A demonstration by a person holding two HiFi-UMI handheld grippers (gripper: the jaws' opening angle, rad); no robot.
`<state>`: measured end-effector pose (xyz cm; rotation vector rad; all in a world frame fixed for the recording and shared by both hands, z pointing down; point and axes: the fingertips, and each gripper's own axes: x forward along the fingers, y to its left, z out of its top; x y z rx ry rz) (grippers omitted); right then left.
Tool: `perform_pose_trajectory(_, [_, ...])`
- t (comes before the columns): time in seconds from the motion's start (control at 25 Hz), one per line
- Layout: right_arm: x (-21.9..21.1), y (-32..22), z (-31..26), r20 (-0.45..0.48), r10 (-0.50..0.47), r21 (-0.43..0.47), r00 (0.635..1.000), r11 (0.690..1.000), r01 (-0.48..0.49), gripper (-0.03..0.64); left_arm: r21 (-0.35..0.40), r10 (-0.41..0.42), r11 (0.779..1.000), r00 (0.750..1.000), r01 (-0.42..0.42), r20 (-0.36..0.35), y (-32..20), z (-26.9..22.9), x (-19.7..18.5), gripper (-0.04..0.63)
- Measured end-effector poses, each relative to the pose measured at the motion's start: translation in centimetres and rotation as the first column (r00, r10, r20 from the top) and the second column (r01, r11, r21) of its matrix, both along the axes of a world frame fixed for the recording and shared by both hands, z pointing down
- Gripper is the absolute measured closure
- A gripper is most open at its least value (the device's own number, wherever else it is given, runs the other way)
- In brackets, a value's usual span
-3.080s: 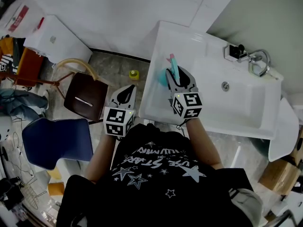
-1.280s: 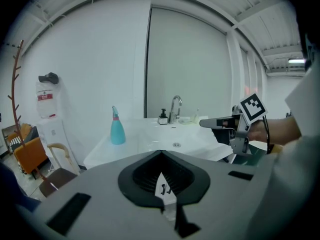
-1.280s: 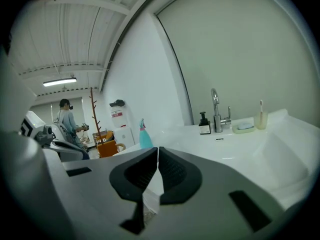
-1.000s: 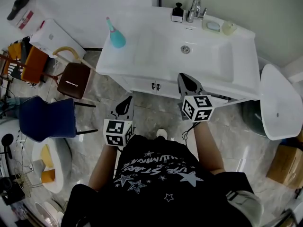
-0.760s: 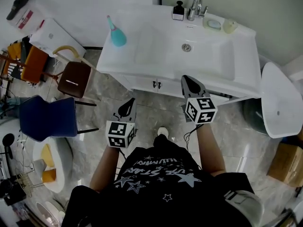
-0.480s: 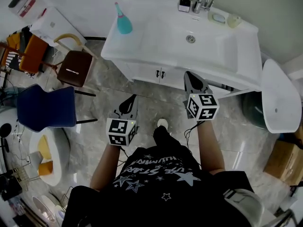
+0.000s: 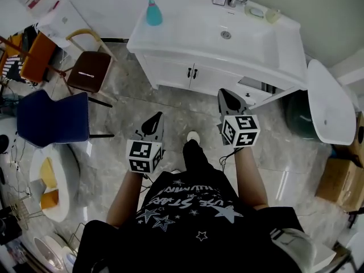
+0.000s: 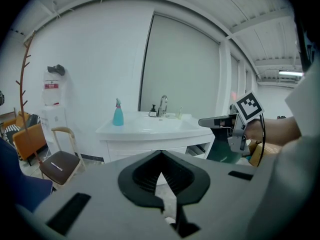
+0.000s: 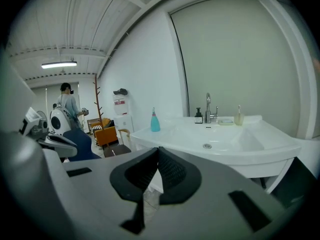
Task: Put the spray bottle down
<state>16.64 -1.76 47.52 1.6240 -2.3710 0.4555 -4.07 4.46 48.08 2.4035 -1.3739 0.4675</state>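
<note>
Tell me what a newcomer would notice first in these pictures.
The teal spray bottle stands upright on the left corner of the white vanity top, well apart from both claws. The left claw and right claw are shut and empty, held side by side above the grey floor. A blue chair sits at the left.

We wear a black short-sleeved T-shirt (image 7: pixel 187 220) printed with white stars and lettering, dark trousers (image 7: pixel 195 159) and a white shoe (image 7: pixel 193 136). Our left gripper (image 7: pixel 158 115) and right gripper (image 7: pixel 222 91) have black jaw pads. Each carries a white cube (image 7: pixel 144 156) of black square markers.
</note>
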Motion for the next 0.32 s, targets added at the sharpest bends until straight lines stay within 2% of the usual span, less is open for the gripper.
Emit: perform_pose_trajectory(0.32, [-0.8, 7.4, -1.1, 0.001, 0.021, 0.017, 1.0, 1.0, -0.021, 0.606, -0.001, 0.013, 1.0, 1.0, -0.013, -0.016, 6.9, 0.0, -1.3, 0.58])
